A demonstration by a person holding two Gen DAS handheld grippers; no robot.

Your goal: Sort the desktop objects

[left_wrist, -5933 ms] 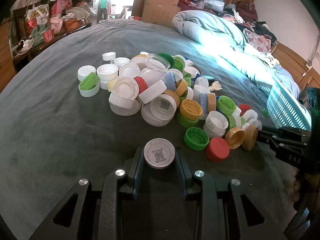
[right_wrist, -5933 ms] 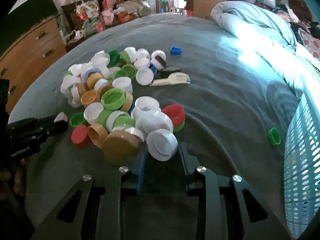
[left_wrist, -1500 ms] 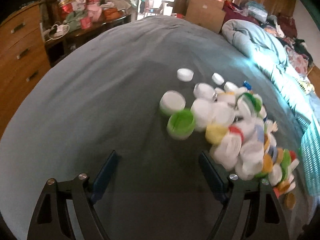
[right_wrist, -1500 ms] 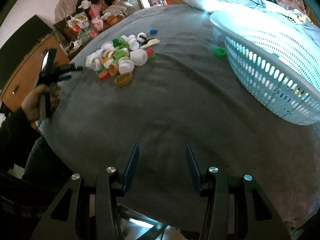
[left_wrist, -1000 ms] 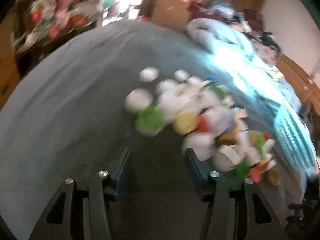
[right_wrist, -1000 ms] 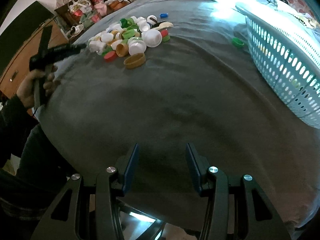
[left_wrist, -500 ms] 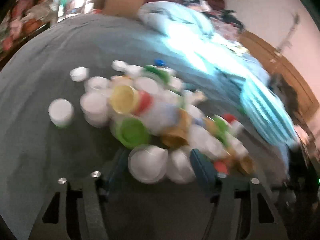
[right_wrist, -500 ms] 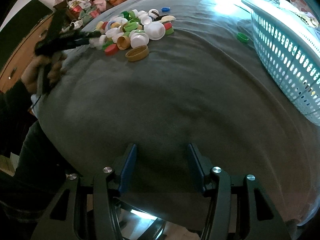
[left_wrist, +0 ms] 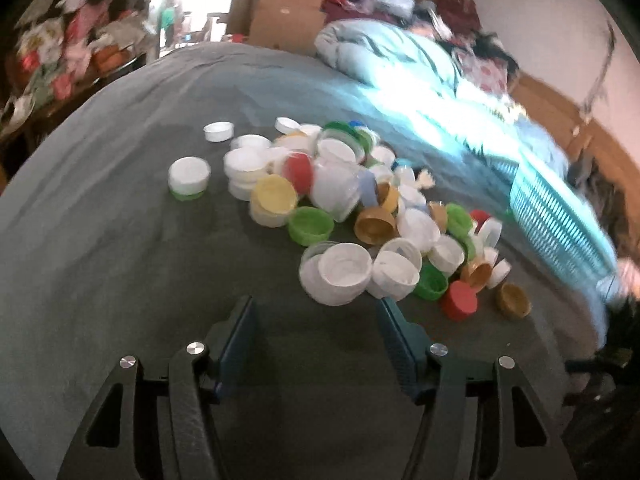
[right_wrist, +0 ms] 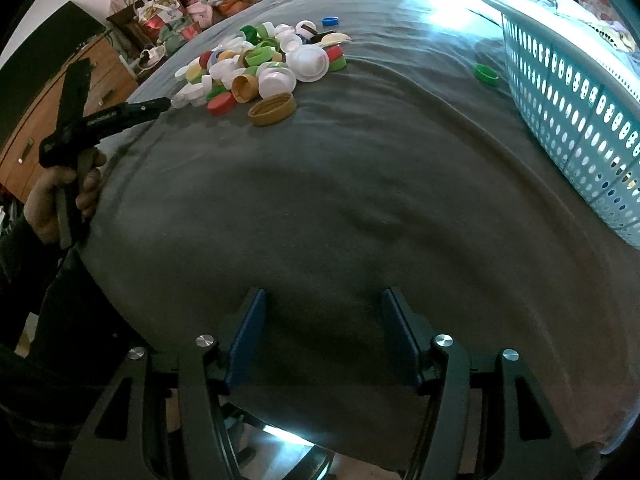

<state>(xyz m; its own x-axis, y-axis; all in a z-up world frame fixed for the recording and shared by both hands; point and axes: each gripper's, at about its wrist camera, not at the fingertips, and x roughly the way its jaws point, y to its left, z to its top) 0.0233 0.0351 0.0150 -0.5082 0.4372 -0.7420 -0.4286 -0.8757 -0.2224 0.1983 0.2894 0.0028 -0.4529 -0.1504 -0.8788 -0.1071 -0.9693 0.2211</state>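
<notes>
A heap of plastic bottle caps [left_wrist: 344, 208], white, green, red, yellow and tan, lies on a grey cloth [right_wrist: 340, 184]. My left gripper [left_wrist: 315, 304] hovers just short of the heap's near edge. Its jaws are closing with nothing between them, and a large white cap [left_wrist: 340, 276] lies a little ahead of the fingertips. In the right wrist view the same heap [right_wrist: 264, 64] sits far off, with the left gripper [right_wrist: 160, 102] pointing at its left side. My right gripper [right_wrist: 324, 294] hangs over bare cloth near the front edge, jaws opening and empty.
A pale blue perforated basket [right_wrist: 568, 108] stands at the right, also visible in the left wrist view [left_wrist: 556, 216]. A lone green cap [right_wrist: 486, 74] lies beside it. A tan lid [right_wrist: 272, 109] sits at the heap's near side. A light blue quilt [left_wrist: 400, 52] lies behind.
The left gripper has swung in toward the heap, whose near white caps now lie just ahead of its jaws. The right gripper's jaws stand wider apart; that hand has stayed in place.
</notes>
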